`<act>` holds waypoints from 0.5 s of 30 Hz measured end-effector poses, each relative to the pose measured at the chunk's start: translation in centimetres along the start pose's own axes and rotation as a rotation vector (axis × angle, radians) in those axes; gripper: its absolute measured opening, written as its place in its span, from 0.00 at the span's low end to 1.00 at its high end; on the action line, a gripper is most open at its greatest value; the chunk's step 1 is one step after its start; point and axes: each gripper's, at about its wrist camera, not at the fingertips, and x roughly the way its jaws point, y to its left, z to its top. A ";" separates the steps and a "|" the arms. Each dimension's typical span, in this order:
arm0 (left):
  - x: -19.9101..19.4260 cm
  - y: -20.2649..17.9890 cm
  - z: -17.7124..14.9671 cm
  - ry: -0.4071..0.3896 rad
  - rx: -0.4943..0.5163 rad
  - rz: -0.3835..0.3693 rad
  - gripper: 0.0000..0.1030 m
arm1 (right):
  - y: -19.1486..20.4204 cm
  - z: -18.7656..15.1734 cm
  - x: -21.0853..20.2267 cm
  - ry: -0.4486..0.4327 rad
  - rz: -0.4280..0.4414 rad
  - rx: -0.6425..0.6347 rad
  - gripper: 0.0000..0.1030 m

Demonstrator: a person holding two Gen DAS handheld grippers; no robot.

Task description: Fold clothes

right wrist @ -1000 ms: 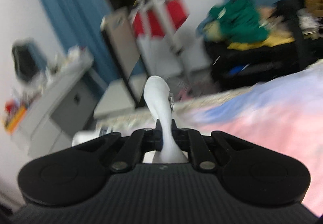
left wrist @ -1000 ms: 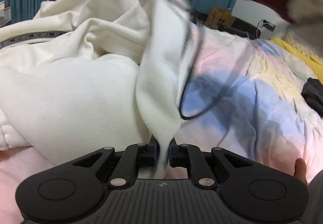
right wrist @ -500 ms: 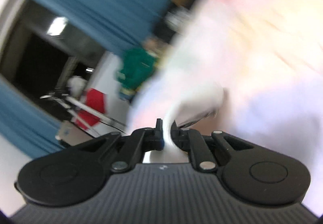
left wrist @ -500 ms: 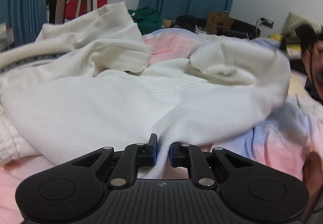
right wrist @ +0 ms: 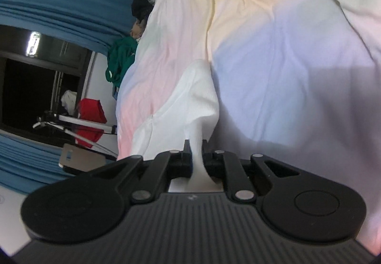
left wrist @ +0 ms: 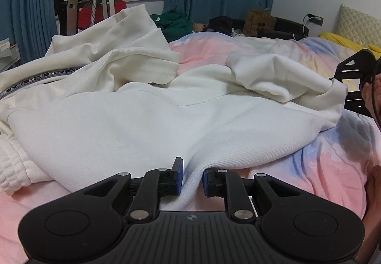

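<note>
The white sweatshirt (left wrist: 152,121) lies spread on the pastel bedsheet (left wrist: 328,164), directly in front of the left gripper (left wrist: 192,179) and reaching away from it toward the far side of the bed. Its long axis seems to run from left to right across the view, with a ribbed cuff (left wrist: 12,168) at the near left and a folded sleeve (left wrist: 281,73) at the far right. The jaws of the left gripper stand a little apart, and a ridge of the near hem passes between them; I cannot tell if they still press it or have just let go.

The right gripper (right wrist: 196,156) has its jaws closed narrow on a pinch of the same white fabric (right wrist: 190,102), which rises straight ahead of the jaws, with the sheet (right wrist: 285,49) behind it. In the left view this gripper shows at the far right edge, just beside the sleeve end.

I judge that the right gripper is nearer to the sleeve side, so the next fold would carry that side leftward over the body.
</note>
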 end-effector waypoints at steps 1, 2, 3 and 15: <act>0.0 -0.1 -0.1 0.001 0.002 0.002 0.17 | -0.1 0.1 0.0 -0.005 0.014 0.010 0.10; 0.0 -0.1 -0.1 0.000 0.001 0.002 0.17 | -0.1 0.1 0.0 -0.012 0.032 0.021 0.11; 0.0 0.0 -0.1 -0.001 0.000 0.002 0.17 | -0.1 0.3 -0.1 -0.020 0.047 0.029 0.11; -0.1 0.1 -0.4 -0.002 -0.026 -0.004 0.18 | -0.9 3.0 4.8 -0.008 0.110 0.101 0.46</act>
